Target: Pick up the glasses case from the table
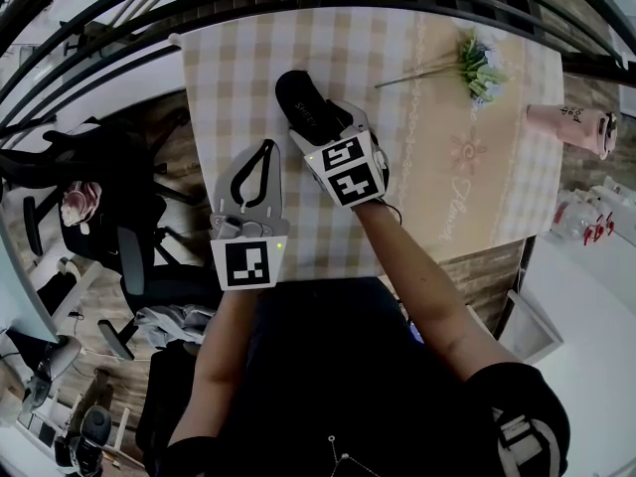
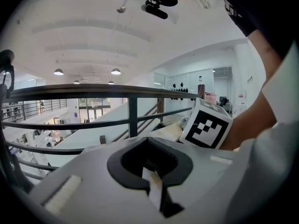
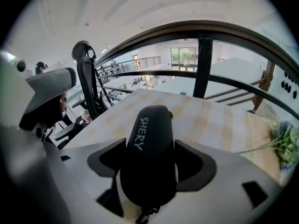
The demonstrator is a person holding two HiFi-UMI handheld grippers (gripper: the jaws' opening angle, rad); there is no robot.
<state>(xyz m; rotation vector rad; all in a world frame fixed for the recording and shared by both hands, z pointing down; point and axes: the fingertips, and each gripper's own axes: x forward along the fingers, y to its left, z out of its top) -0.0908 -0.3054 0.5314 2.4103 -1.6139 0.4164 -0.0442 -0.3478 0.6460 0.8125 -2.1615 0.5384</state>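
Head view: the glasses case (image 1: 298,102) lies on the table (image 1: 467,167), straddled by the spread fingers of the right gripper (image 1: 310,119).
Left gripper view: the left gripper (image 2: 149,146) is seen closed, empty.
Right gripper view: the case, judged light, stiff and slick, is best pinched across its long sides.

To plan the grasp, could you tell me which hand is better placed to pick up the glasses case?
Right. The right gripper is open with the glasses case between its fingers; the left gripper is shut, empty and clear of the case.
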